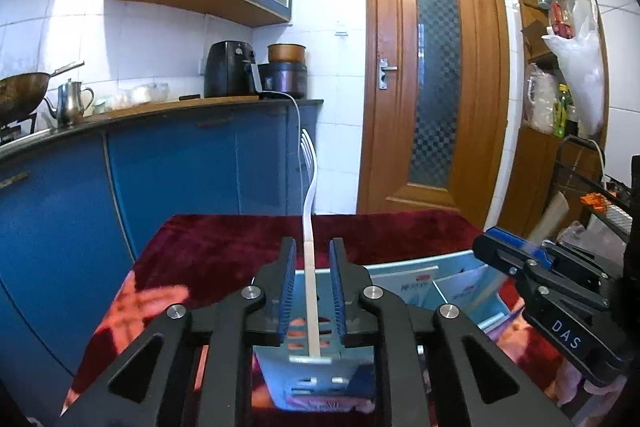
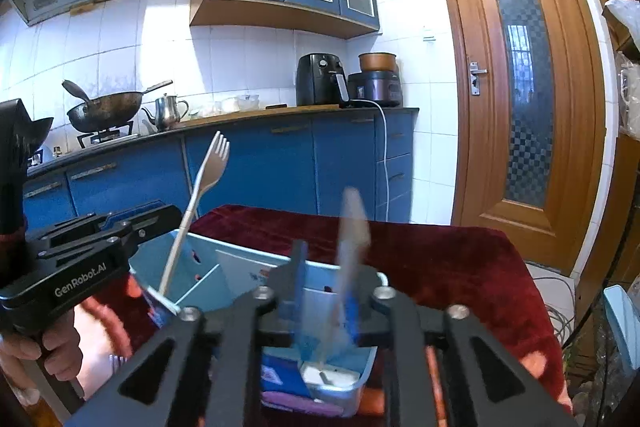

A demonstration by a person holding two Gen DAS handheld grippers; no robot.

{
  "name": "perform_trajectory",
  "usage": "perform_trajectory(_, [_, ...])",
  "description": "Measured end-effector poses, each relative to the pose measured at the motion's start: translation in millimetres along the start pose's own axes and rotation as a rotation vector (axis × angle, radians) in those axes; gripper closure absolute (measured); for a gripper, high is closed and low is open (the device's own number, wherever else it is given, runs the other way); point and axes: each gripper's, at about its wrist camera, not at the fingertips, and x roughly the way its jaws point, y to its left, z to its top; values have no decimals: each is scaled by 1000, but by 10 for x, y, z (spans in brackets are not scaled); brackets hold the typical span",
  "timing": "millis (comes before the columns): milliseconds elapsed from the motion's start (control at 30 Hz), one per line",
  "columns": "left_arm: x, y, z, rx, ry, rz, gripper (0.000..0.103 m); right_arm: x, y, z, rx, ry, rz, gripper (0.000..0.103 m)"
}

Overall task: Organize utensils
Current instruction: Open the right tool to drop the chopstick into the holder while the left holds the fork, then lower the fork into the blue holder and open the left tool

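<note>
A white plastic fork (image 1: 310,235) stands upright, tines up, with its handle end down in a light blue compartment organizer (image 1: 400,264) on the red-clothed table (image 1: 220,247). My left gripper (image 1: 313,259) is open. Its blue pads flank the fork's handle with a gap on each side. In the right wrist view the same fork (image 2: 200,187) leans in the organizer (image 2: 240,247) beside the left gripper (image 2: 160,217). My right gripper (image 2: 330,263) is open over the organizer. A pale, motion-blurred utensil (image 2: 352,227) stands near its right-hand pad; its kind is unclear.
A blue kitchen counter (image 2: 240,163) runs behind the table, with a wok (image 2: 104,111), kettle (image 2: 166,111) and air fryer (image 2: 320,79) on it. A wooden door (image 1: 432,75) is at the back right and cluttered shelves (image 1: 560,27) are at the far right. A hand (image 2: 24,347) holds the left gripper's handle.
</note>
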Motion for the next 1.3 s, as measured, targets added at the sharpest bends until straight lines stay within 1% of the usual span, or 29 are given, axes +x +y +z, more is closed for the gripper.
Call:
perform_trajectory(33, [-28, 5, -4, -4, 2, -2, 82, -22, 8, -1, 4, -3, 1, 73])
perform_trajectory(200, [-124, 54, 34, -22, 14, -22, 72, -193, 34, 53, 12, -31, 5, 71])
perform_trajectory(333, [-93, 37, 142, 1, 31, -16, 71, -323, 34, 126, 31, -48, 1, 64])
perform_trajectory(467, [19, -41, 272, 42, 57, -16, 68, -444, 43, 211, 47, -38, -18, 62])
perform_trajectory(567, [167, -95, 388, 54, 94, -23, 68, -521, 36, 212, 64, -20, -21, 62])
perform_trajectory(700, [355, -83, 521, 23, 134, -3, 68, -578, 5, 146, 85, 8, -13, 62])
perform_trajectory(833, [550, -37, 624, -4, 176, 14, 68, -611, -49, 75, 115, 13, -2, 62])
perform_trajectory(867, [599, -17, 639, -19, 193, 2, 69, -613, -57, 75, 120, 12, 0, 62])
perform_trajectory(900, [620, 0, 649, -36, 199, -11, 90, -618, -74, 59, 129, 11, 4, 62])
perform_trajectory(933, [635, 30, 661, -61, 206, -21, 96, -619, -76, 61, 133, 9, 6, 62])
perform_trajectory(967, [613, 57, 672, -84, 194, -14, 100, -625, -85, 52, 139, 8, 7, 62])
perform_trajectory(1000, [592, 87, 684, -98, 176, -11, 99, -634, -93, 44, 141, 6, 9, 62])
perform_trajectory(1067, [450, 131, 709, -115, 96, -7, 100, -648, -99, 28, 143, 0, 12, 62])
perform_trajectory(1100, [394, 137, 714, -116, 68, 1, 100, -653, -92, 24, 144, -1, 11, 62])
perform_trajectory(1200, [273, 148, 670, -120, 29, 22, 100, -639, -87, 9, 148, 2, 12, 61])
perform_trajectory(1300, [176, 134, 571, -97, -8, 65, 100, -635, -81, -13, 152, 8, 13, 61])
